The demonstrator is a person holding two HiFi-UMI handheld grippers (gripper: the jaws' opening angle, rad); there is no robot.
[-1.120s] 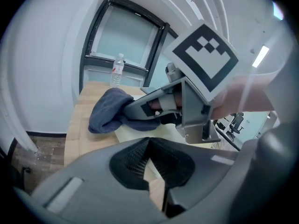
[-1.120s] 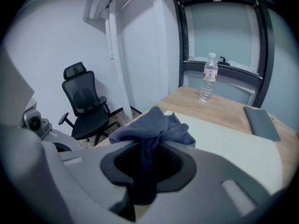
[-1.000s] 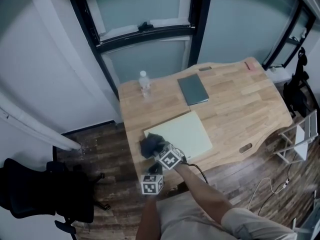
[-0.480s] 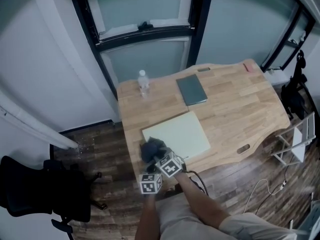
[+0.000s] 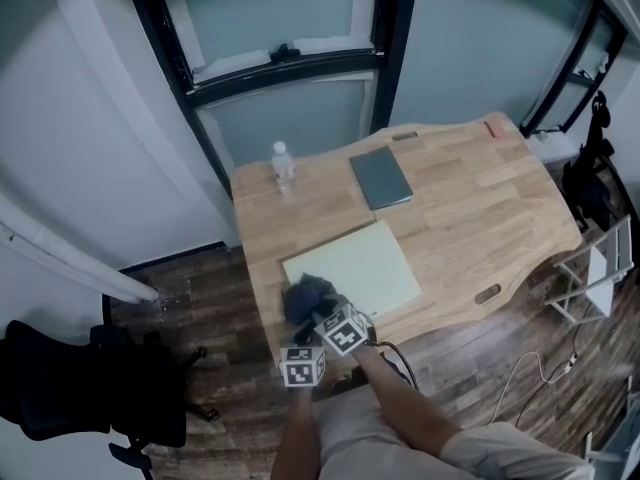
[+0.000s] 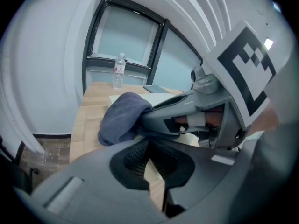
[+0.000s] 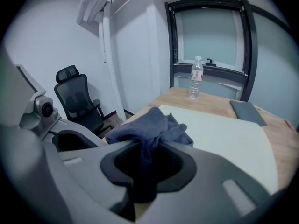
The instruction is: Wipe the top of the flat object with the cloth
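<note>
A pale green flat mat [image 5: 355,266] lies on the wooden table [image 5: 470,208], towards its near left. A dark blue cloth [image 5: 305,298] is bunched on the mat's near left corner. My right gripper [image 5: 325,315] is shut on the cloth [image 7: 149,125]; a fold hangs down between its jaws [image 7: 147,155], and the mat [image 7: 224,134] stretches ahead. My left gripper [image 5: 300,348] hovers just behind and left of the right one, at the table's near edge. Its jaws [image 6: 148,146] are shut on nothing, with the cloth [image 6: 121,118] and the right gripper [image 6: 187,118] right in front.
A water bottle [image 5: 283,166] stands at the table's far left and a grey flat notebook [image 5: 381,178] lies beyond the mat. A black office chair [image 5: 60,388] is on the floor to the left, a white frame chair [image 5: 600,268] to the right, and windows behind.
Almost nothing has moved. The head camera has shifted slightly, and the right gripper stays with the cloth at the mat's near left corner.
</note>
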